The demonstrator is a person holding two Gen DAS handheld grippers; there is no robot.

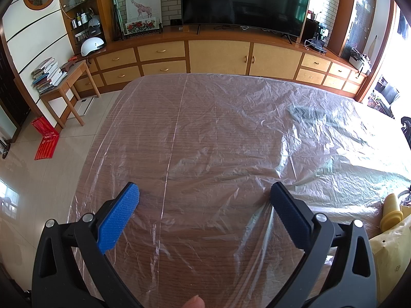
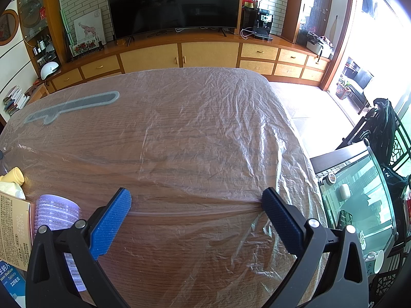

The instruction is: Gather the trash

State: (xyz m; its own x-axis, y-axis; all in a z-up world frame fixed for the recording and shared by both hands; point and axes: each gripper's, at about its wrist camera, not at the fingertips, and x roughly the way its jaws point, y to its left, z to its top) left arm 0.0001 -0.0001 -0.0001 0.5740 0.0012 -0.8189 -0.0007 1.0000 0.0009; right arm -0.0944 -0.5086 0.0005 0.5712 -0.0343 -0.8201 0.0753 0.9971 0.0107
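Note:
My left gripper is open above a wooden table covered with clear plastic film, nothing between its blue pads. At the right edge of that view lie a yellow cup-like piece and a tan paper packet. My right gripper is also open over the same table. To its left sit a stack of purple plastic cups, a tan printed box, a blue medicine box, crumpled white paper and the yellow piece.
A grey flat shape lies under the film at the table's far left. Beyond the table stand a long wooden cabinet with a TV. A glass fish tank stands right of the table; a red bag lies on the floor.

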